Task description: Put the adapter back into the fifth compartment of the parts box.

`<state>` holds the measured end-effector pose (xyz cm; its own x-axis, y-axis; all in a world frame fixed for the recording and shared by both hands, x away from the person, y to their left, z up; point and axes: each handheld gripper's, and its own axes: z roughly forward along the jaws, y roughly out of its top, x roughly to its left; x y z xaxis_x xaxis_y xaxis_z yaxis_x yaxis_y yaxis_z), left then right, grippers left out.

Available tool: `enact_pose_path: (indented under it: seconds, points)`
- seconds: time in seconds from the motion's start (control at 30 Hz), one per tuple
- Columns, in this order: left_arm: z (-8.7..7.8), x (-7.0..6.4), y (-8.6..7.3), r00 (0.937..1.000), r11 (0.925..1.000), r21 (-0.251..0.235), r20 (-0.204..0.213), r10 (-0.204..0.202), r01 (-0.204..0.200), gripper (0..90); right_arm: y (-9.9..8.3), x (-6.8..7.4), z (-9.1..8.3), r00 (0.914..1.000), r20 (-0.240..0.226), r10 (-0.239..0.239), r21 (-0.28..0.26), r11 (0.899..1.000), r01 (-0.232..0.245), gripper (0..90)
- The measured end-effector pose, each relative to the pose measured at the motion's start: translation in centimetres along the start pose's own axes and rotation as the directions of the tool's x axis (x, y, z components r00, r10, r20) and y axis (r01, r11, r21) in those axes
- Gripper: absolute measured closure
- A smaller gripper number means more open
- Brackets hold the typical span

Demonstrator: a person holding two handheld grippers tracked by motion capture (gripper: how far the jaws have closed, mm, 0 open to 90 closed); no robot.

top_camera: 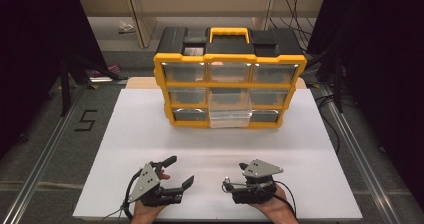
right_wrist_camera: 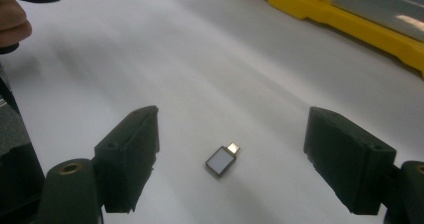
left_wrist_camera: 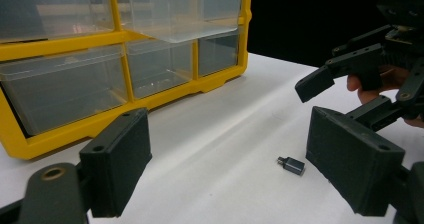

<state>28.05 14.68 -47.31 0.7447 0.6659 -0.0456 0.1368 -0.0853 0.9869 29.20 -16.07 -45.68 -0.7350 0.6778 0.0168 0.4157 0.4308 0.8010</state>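
The adapter is lying loose on the worktop, sitting between the right gripper's wide-open jaws (untouched). The left gripper is likewise gaping, empty. Grasping is probably about to begin; one organizer drawer is standing pulled out.

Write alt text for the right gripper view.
A small grey adapter with a metal plug lies on the white table between the open jaws of the right claw, untouched. The yellow base of an organizer crosses the top right corner, and part of a hand shows at top left.
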Motion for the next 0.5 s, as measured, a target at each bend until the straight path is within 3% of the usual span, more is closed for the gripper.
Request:
enact_pose_path:
  seconds: [0.27,0.5]
  points:
    - [0.0,0.0,0.0,1.0,1.0,-0.001,0.001,0.003,-0.003,17.5,0.6,-0.3,0.8,0.9999,0.016,-0.003,0.068,0.998,0.002,25.2]
    - [0.0,0.0,0.0,1.0,1.0,-0.001,0.001,0.004,-0.004,17.5,0.7,-0.6,1.8,0.9999,0.011,-0.011,0.148,0.989,0.009,28.0]
